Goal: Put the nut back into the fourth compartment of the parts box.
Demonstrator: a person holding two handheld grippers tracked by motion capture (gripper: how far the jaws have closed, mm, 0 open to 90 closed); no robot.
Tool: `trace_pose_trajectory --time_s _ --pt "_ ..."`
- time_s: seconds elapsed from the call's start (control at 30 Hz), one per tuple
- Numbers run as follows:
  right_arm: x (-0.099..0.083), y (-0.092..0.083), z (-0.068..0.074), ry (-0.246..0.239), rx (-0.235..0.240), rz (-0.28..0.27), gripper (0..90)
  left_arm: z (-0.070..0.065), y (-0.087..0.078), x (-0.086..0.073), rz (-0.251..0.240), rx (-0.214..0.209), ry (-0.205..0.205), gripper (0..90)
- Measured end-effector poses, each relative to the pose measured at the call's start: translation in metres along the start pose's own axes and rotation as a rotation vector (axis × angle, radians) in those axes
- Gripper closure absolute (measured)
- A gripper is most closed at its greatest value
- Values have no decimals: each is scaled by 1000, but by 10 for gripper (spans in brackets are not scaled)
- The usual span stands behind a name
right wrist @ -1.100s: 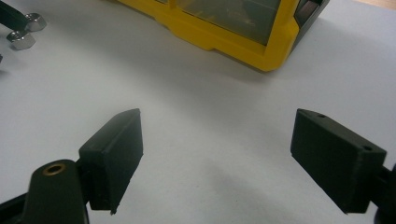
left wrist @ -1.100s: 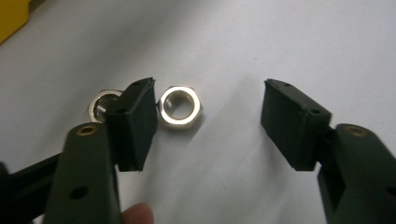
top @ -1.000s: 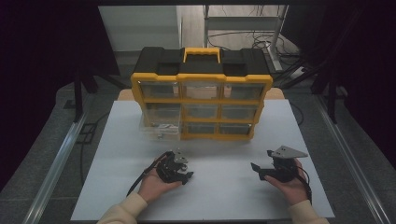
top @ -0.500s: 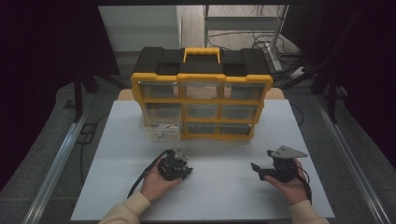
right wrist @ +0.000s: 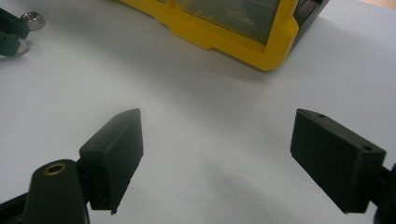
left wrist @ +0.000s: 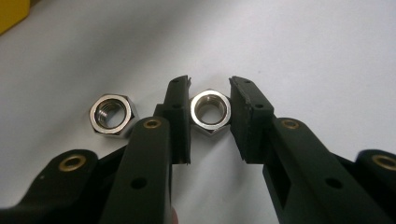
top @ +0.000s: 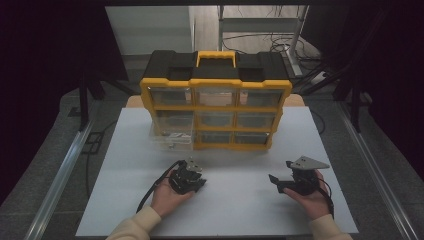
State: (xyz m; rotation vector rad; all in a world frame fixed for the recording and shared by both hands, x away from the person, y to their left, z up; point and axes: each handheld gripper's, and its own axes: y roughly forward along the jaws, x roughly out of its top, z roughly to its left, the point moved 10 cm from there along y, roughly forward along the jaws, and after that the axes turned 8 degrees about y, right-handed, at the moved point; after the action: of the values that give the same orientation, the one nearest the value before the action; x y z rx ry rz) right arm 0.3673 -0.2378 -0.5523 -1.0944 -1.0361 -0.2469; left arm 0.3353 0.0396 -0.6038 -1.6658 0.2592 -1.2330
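Two steel hex nuts lie flat on the white tabletop. My left gripper (left wrist: 210,88) points down over one nut (left wrist: 210,111). Its jaws have just been closing, and both pads now touch the nut's flat sides. The second nut (left wrist: 112,115) lies free just outside the left jaw. In the high view the left gripper (top: 190,175) sits in front of the organizer, left of centre. My right gripper (right wrist: 218,114) rests low over bare table with its jaws wide apart and nothing between them. In the high view it (top: 282,182) is at the front right.
A yellow and black drawer organizer (top: 216,105) stands at the back of the white table (top: 235,210); its corner (right wrist: 233,37) shows ahead of the right gripper. A clear drawer (top: 172,140) at its lower left is pulled out. A metal rail (top: 65,165) runs along the left.
The left gripper's jaws have drawn in around the nut. Both hands stay where they were.
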Motion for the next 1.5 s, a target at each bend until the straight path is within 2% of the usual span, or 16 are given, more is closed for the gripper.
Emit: trace_pose_trajectory --time_s 0.27,0.33,0.5,1.03,1.5 --pt "0 0 0 -2 0 1 176 -6 -4 2 -19 -10 12 702" --pt "0 0 0 -3 0 0 175 -8 -6 2 -21 -9 30 702" --pt "0 0 0 -3 -1 0 175 -11 -8 3 -25 -15 40 702" --pt "0 0 0 -4 0 0 176 -6 -23 -3 -42 -4 25 702" --pt "0 0 1 -12 -3 2 175 5 -39 -5 -77 21 -10 701"
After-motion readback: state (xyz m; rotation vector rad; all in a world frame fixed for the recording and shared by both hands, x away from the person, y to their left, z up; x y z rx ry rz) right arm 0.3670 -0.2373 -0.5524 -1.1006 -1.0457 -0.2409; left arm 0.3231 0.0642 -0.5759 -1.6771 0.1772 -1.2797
